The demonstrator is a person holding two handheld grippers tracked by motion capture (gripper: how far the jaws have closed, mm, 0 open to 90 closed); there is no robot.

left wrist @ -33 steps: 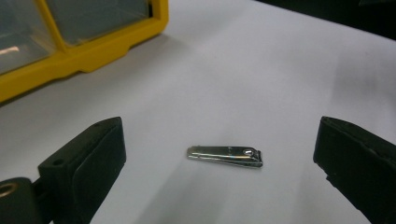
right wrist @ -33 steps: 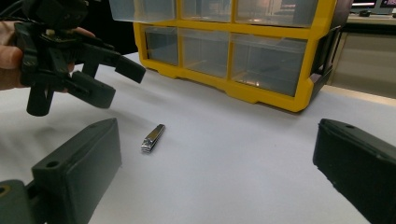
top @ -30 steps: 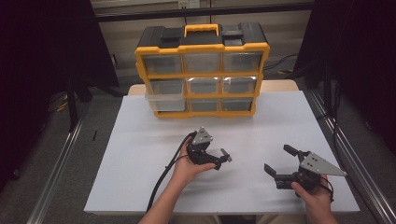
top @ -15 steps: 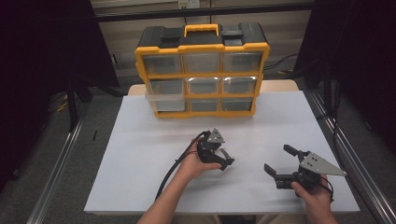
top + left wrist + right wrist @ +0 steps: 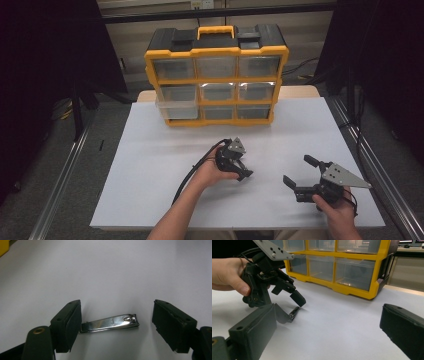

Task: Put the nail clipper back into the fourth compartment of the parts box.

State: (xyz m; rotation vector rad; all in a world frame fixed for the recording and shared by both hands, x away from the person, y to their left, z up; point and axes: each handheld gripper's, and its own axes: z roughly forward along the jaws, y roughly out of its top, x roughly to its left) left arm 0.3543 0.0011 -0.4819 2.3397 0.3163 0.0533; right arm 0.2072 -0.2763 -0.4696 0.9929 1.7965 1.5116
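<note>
Left gripper (image 5: pixel 116 326) held jaws apart astride nail clipper (image 5: pixel 110 323), one pad touching its end, apparently lined up for clamping; right gripper (image 5: pixel 306 175) also parted, idle.

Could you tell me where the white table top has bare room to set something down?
The table is bare left of the left gripper and between the organizer and both grippers. It is crowded around the nail clipper, toward the right gripper.
</note>
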